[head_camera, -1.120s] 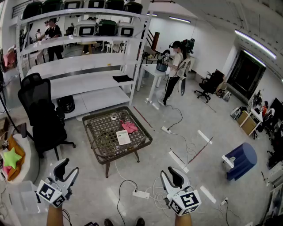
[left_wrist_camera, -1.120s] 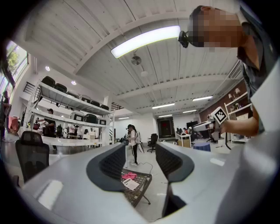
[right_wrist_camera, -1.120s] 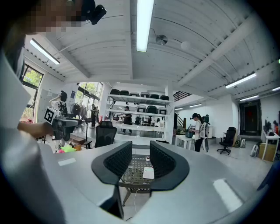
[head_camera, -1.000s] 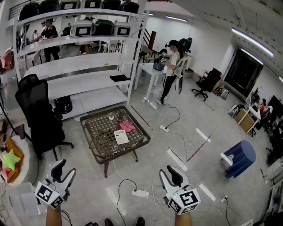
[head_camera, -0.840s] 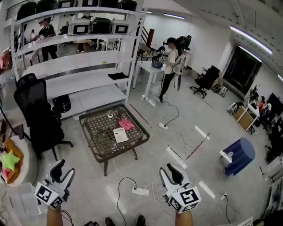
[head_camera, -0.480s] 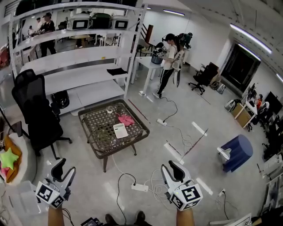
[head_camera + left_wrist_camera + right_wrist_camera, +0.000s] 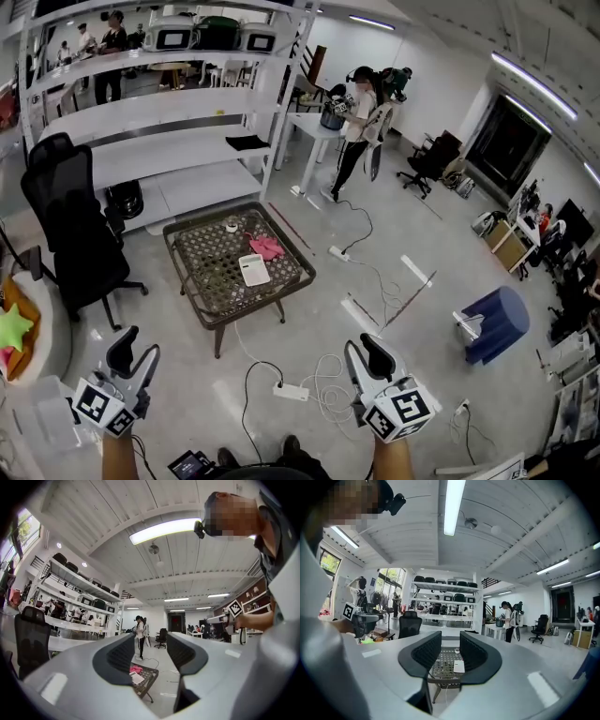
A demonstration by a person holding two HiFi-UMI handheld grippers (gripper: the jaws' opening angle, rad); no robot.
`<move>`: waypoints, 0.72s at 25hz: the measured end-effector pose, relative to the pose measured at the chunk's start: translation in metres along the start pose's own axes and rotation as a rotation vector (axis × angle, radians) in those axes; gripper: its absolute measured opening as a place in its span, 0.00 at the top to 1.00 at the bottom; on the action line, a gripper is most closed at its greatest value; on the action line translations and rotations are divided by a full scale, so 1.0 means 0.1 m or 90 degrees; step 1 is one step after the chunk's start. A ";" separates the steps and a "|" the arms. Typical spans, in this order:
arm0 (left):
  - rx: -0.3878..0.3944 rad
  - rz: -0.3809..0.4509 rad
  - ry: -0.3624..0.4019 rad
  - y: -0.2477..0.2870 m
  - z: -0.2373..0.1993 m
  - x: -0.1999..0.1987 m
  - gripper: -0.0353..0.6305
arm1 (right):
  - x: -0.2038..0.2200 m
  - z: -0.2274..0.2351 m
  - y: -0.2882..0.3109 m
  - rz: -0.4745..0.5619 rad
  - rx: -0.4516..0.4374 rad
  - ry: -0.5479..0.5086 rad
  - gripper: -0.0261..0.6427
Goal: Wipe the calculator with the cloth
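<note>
A white calculator (image 7: 253,269) lies on a low brown wicker table (image 7: 202,286) far ahead of me, with a pink cloth (image 7: 267,247) just behind it. My left gripper (image 7: 134,352) and right gripper (image 7: 367,354) are held level near the bottom of the head view, well short of the table. Both are open with nothing between their jaws. In the left gripper view the gap of my left gripper (image 7: 151,656) frames the cloth (image 7: 136,669) and calculator (image 7: 138,677). Through my right gripper (image 7: 450,656) shows the calculator (image 7: 459,666).
A black office chair (image 7: 70,225) stands left of the table, with white shelving (image 7: 159,122) behind. A power strip (image 7: 288,391) and loose cables lie on the floor between me and the table. A blue chair (image 7: 492,323) lies right. A person (image 7: 354,131) stands at a far desk.
The head view has drifted, so the table sits slightly higher and further left. Both grippers keep their places low in the frame and stay open.
</note>
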State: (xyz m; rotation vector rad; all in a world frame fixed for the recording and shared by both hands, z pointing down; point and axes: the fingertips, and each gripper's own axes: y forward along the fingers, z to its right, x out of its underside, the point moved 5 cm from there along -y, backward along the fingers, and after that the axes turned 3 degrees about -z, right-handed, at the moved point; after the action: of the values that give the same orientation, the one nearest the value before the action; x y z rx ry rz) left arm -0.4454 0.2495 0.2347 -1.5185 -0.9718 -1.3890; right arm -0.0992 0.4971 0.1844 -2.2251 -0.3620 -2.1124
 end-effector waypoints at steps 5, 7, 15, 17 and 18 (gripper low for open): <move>-0.015 -0.016 -0.003 0.22 0.09 0.07 0.60 | 0.07 0.26 0.16 0.000 -0.019 0.013 0.80; -0.022 -0.026 0.001 0.37 0.15 0.10 0.60 | 0.13 0.42 0.26 -0.001 -0.032 0.019 0.80; -0.075 -0.038 0.012 1.11 0.48 0.13 0.60 | 0.37 1.29 0.76 -0.006 -0.101 0.042 0.80; -0.091 -0.034 0.009 1.31 0.57 0.13 0.60 | 0.40 1.52 0.88 -0.008 -0.121 0.042 0.80; -0.097 -0.033 0.007 1.41 0.61 0.13 0.60 | 0.40 1.63 0.93 -0.009 -0.128 0.042 0.80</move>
State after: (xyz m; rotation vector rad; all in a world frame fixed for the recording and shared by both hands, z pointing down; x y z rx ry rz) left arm -0.2916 0.2577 0.2349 -1.6051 -0.9212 -1.5360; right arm 0.0810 0.4439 0.2246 -2.2535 -0.1673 -2.3168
